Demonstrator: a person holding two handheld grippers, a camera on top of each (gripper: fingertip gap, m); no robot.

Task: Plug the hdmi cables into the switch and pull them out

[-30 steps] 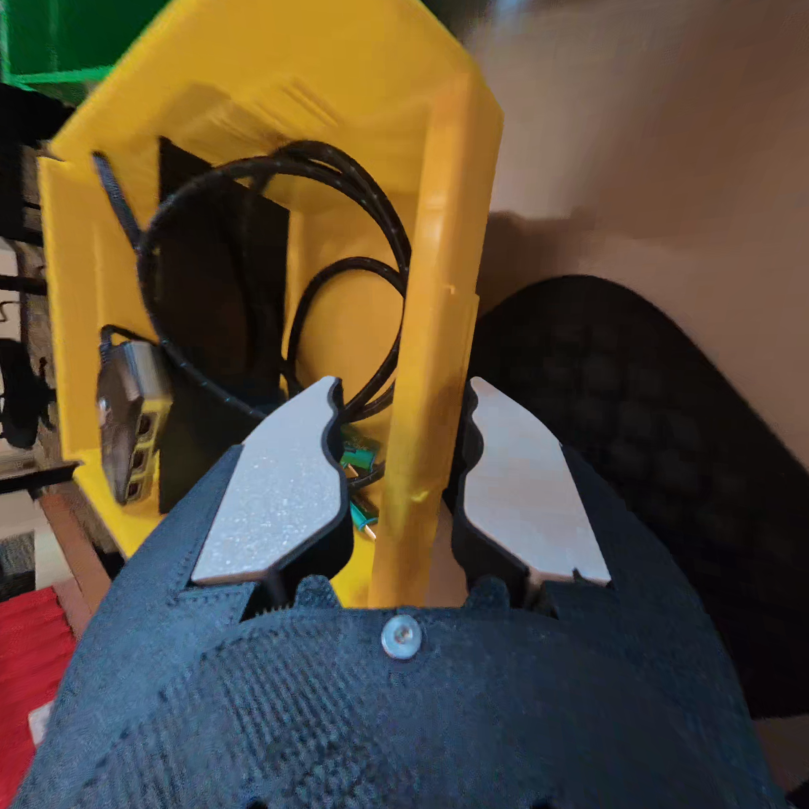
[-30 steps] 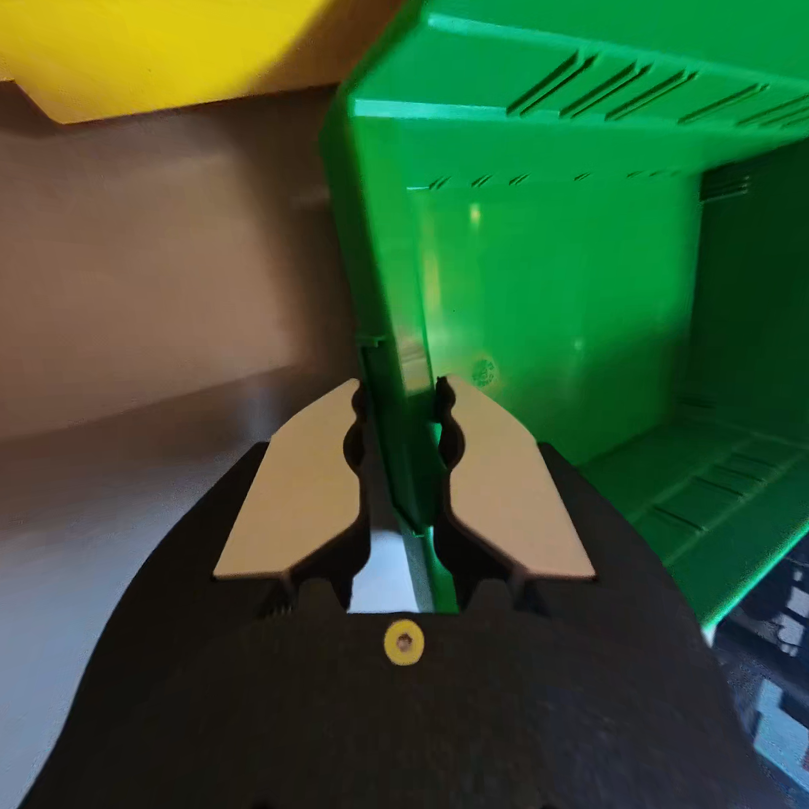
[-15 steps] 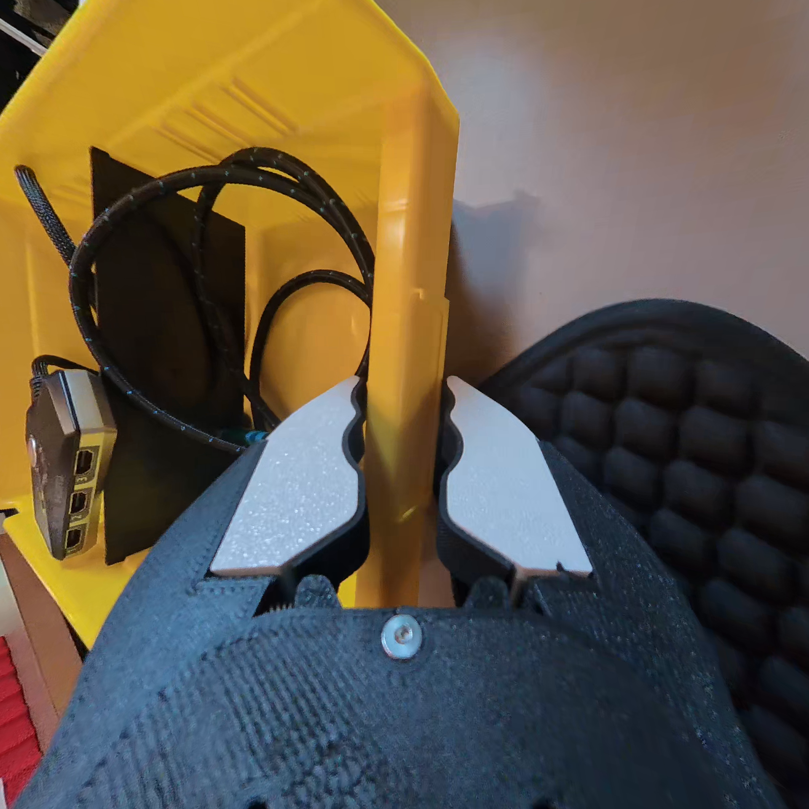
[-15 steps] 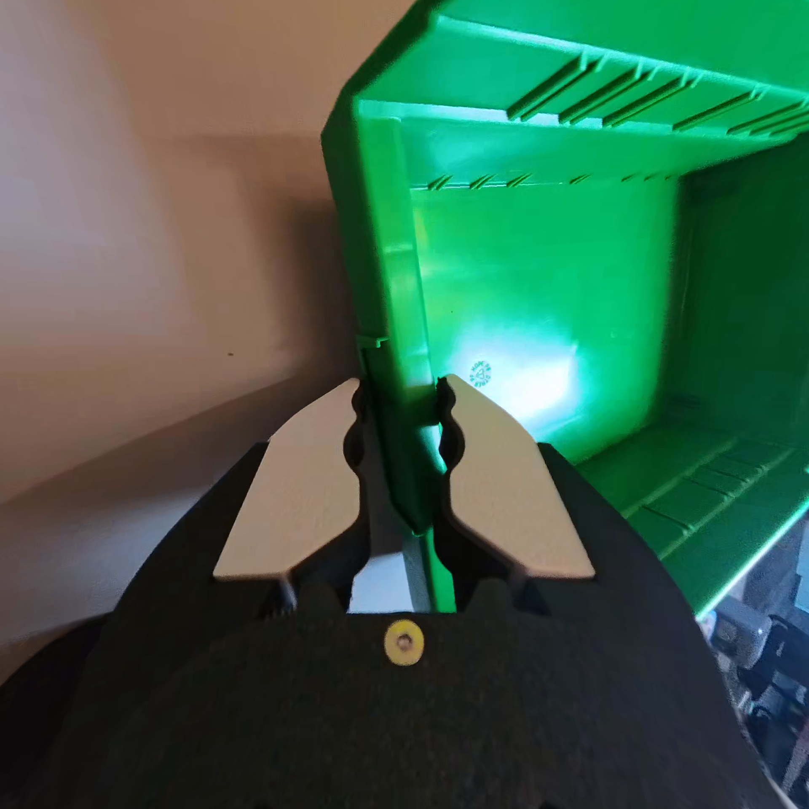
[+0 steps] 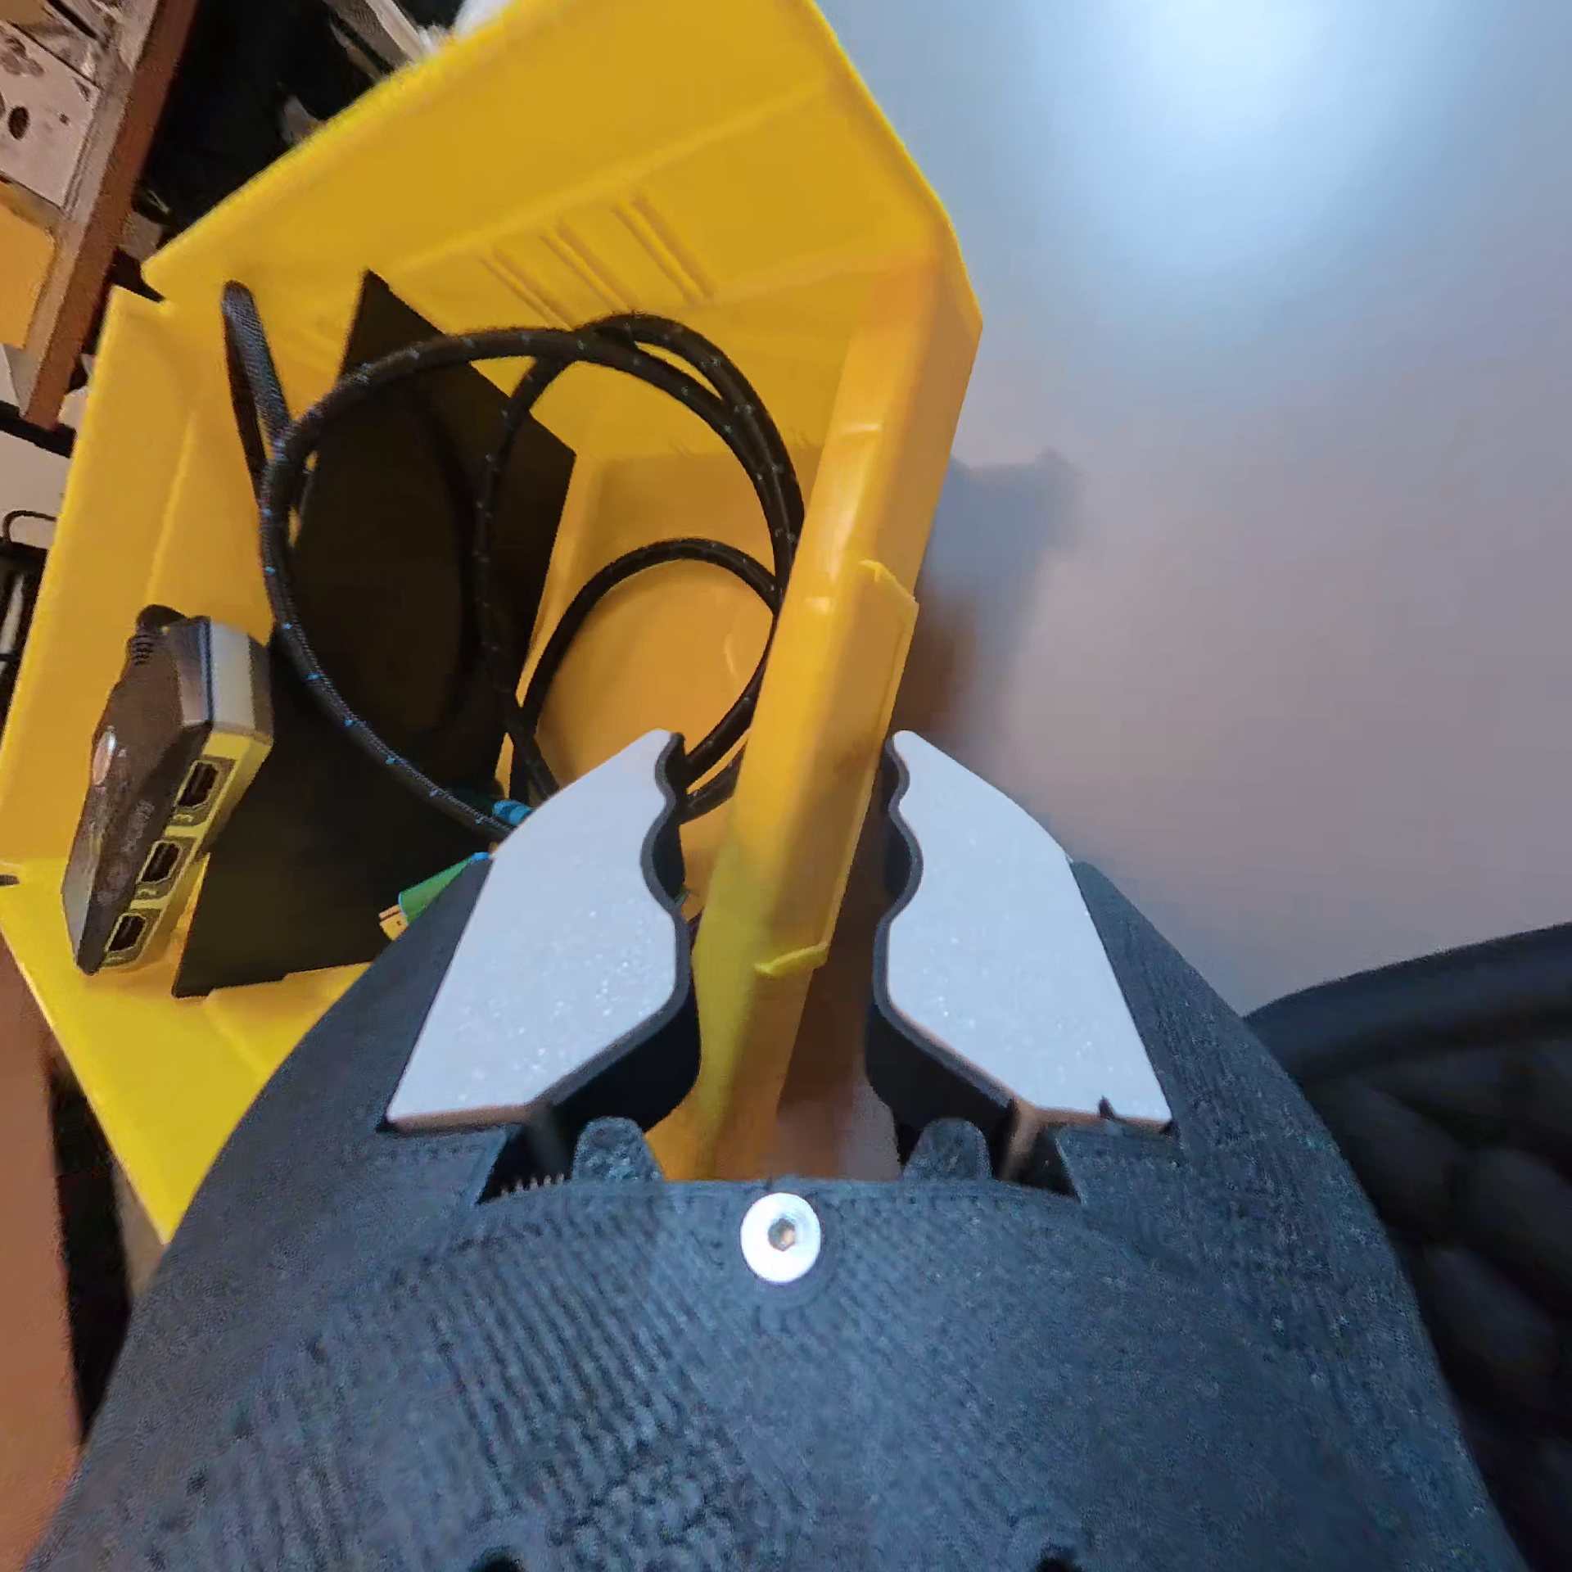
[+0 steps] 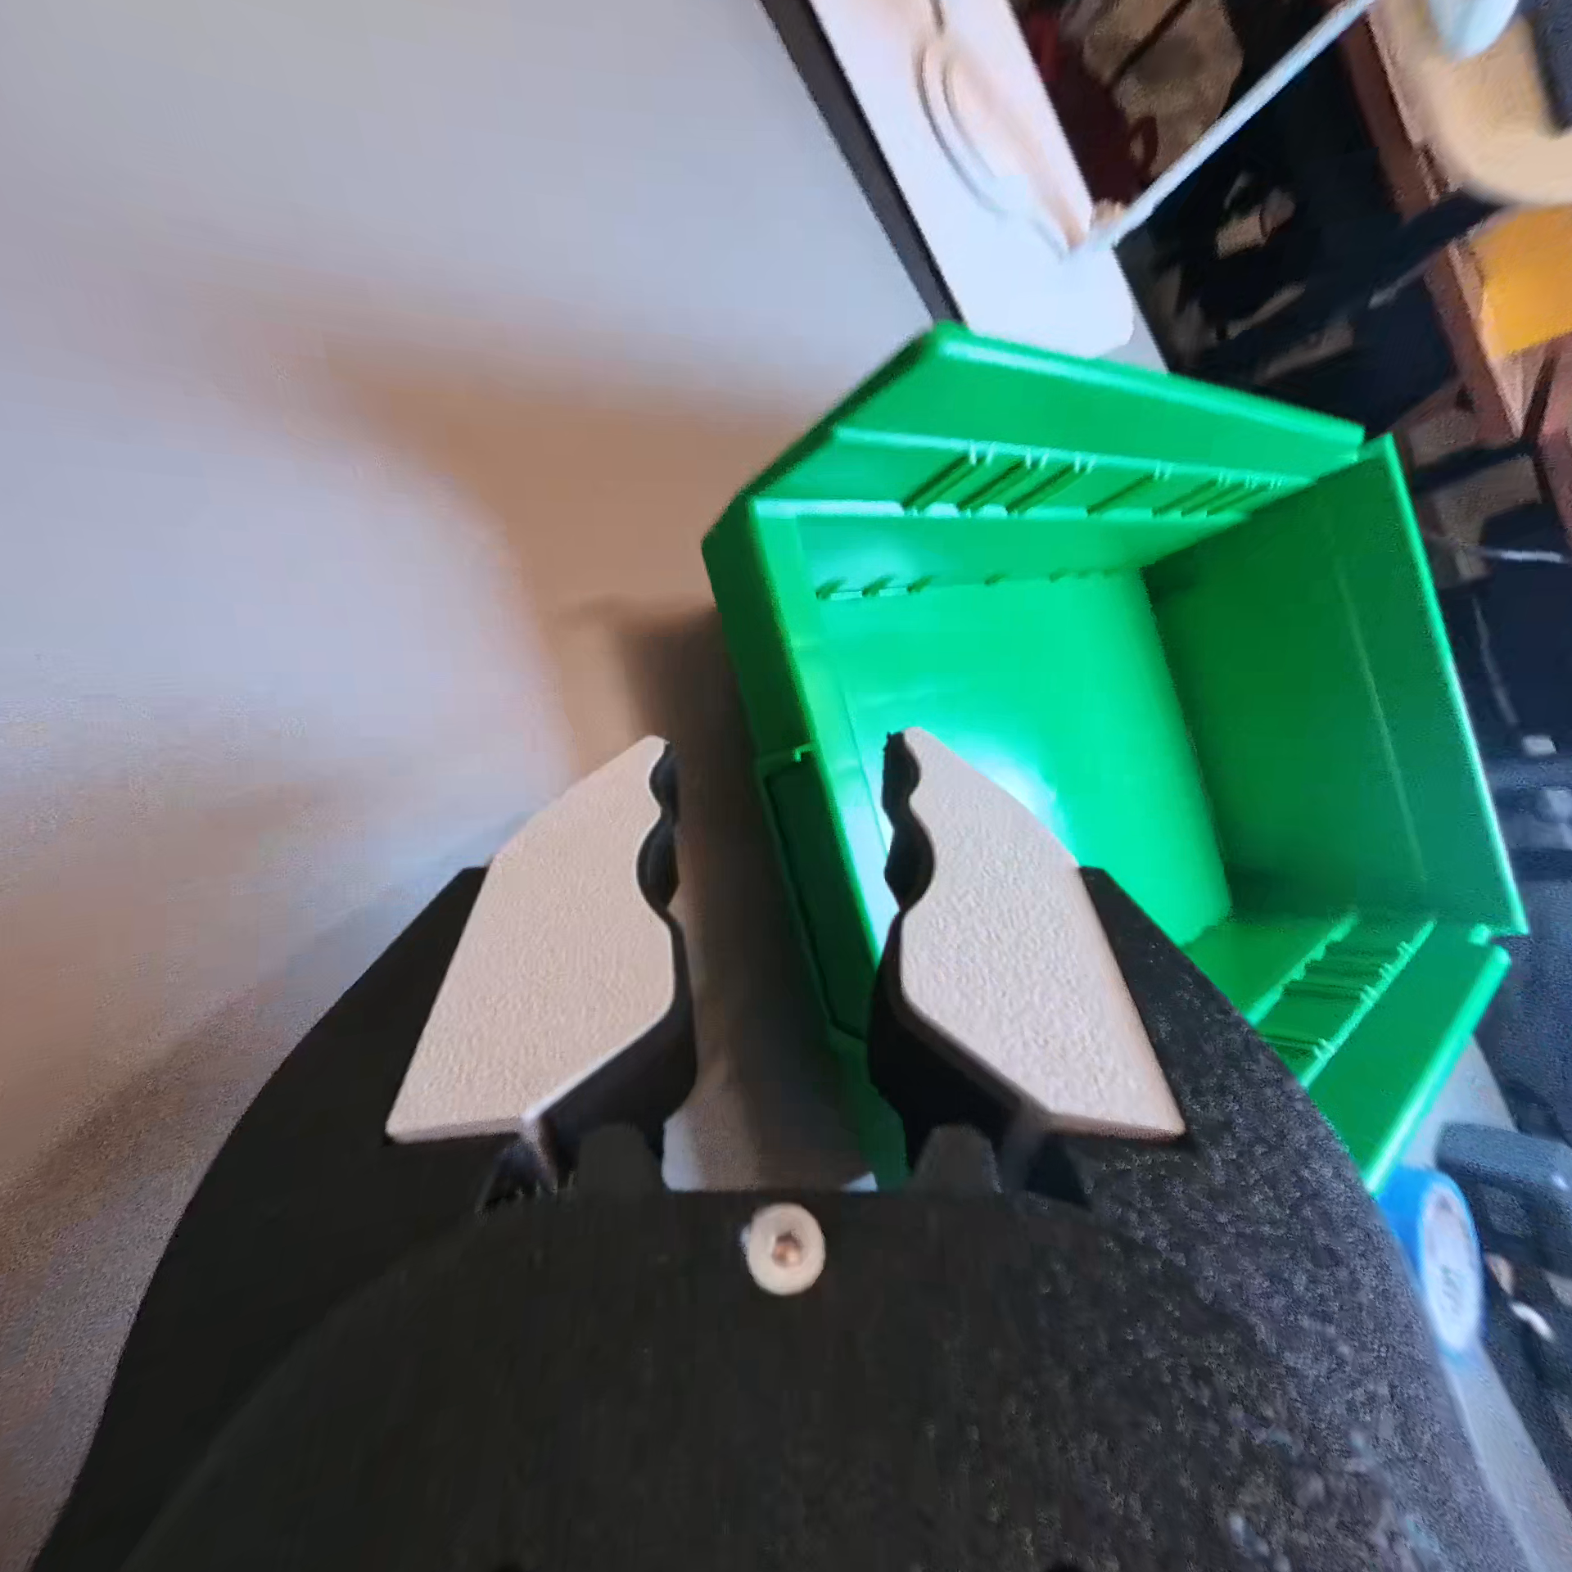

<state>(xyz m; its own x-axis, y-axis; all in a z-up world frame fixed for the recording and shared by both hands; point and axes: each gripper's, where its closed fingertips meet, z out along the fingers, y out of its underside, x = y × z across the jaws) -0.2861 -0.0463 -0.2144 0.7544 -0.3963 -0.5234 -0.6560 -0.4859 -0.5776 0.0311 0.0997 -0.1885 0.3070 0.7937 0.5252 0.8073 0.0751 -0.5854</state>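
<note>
The left gripper [image 5: 778,766] stands spread, its jaws straddling the right wall of the yellow bin [image 5: 817,766] without pinching it. Left of its fingers, inside the bin, lie coiled black hdmi cables [image 5: 527,408], and farther left the switch [image 5: 162,791], ports bare. The right gripper [image 6: 778,766] is likewise spread around the left wall of the green bin [image 6: 1276,680], not gripping.
</note>
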